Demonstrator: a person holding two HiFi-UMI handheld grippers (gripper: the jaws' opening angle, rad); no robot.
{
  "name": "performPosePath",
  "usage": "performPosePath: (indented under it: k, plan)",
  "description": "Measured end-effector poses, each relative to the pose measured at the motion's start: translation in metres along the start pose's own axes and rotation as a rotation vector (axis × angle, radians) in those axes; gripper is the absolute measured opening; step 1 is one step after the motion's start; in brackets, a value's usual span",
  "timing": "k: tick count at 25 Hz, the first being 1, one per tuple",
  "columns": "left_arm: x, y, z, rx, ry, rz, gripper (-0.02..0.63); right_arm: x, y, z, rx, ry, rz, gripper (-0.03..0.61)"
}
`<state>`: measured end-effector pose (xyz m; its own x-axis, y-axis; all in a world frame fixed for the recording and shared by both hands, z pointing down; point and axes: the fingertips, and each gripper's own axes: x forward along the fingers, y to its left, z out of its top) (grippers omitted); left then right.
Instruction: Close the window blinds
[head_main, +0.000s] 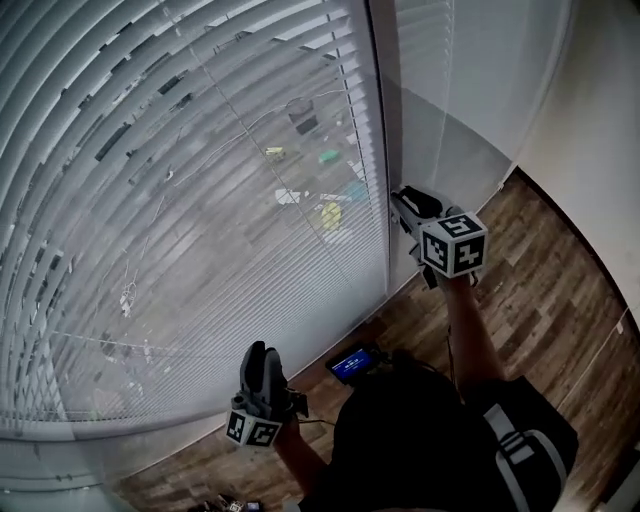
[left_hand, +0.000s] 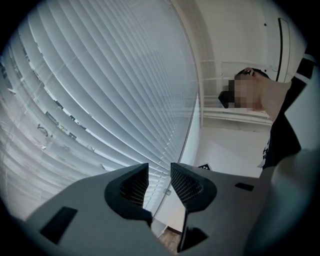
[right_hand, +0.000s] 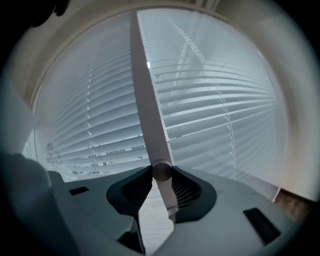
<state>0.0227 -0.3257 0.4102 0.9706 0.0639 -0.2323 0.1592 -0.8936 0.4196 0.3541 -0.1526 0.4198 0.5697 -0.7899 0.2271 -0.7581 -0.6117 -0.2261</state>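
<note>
White slatted window blinds (head_main: 190, 200) fill the left of the head view; their slats are tilted part open, and the street shows through. At the blinds' right edge hangs a white tilt wand (right_hand: 146, 105). My right gripper (head_main: 403, 197) is raised to it and shut on the wand's lower part (right_hand: 161, 172), whose tip sticks out just below the jaws. My left gripper (head_main: 264, 352) is held low near the blinds' bottom, apart from them. Its jaws (left_hand: 159, 175) stand a little open with nothing between them; the blinds (left_hand: 100, 95) lie ahead of it.
A narrower blind panel (head_main: 425, 40) and white wall (head_main: 480, 110) lie right of the wand. Wooden floor (head_main: 545, 290) runs below. A small device with a blue screen (head_main: 352, 364) sits at the person's chest. The window sill (head_main: 120, 450) lies bottom left.
</note>
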Motion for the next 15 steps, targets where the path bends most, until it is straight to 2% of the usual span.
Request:
performPosePath:
  k: [2,4,6,11,13,15]
  plan:
    - [-0.009,0.001,-0.002,-0.008,-0.001,0.003,0.138,-0.004,0.006,-0.005,0.075,-0.010,0.040,0.130]
    - [-0.011,-0.001,-0.001,-0.010,0.000,0.000,0.138,-0.007,0.011,-0.004,0.040,-0.027,0.053,0.130]
    - [-0.006,-0.003,0.000,-0.004,0.005,-0.009,0.138,-0.010,0.014,0.002,-0.083,-0.047,0.030,0.134]
    - [-0.003,-0.006,-0.001,0.004,0.007,-0.016,0.138,-0.018,0.020,0.008,-0.507,-0.043,-0.135,0.149]
    - [-0.003,-0.006,-0.001,0.004,0.006,-0.014,0.138,-0.018,0.022,0.009,-0.620,-0.035,-0.182,0.149]
    - [-0.001,-0.006,-0.001,0.003,0.004,-0.012,0.138,-0.016,0.022,0.009,-0.691,-0.014,-0.210,0.147]
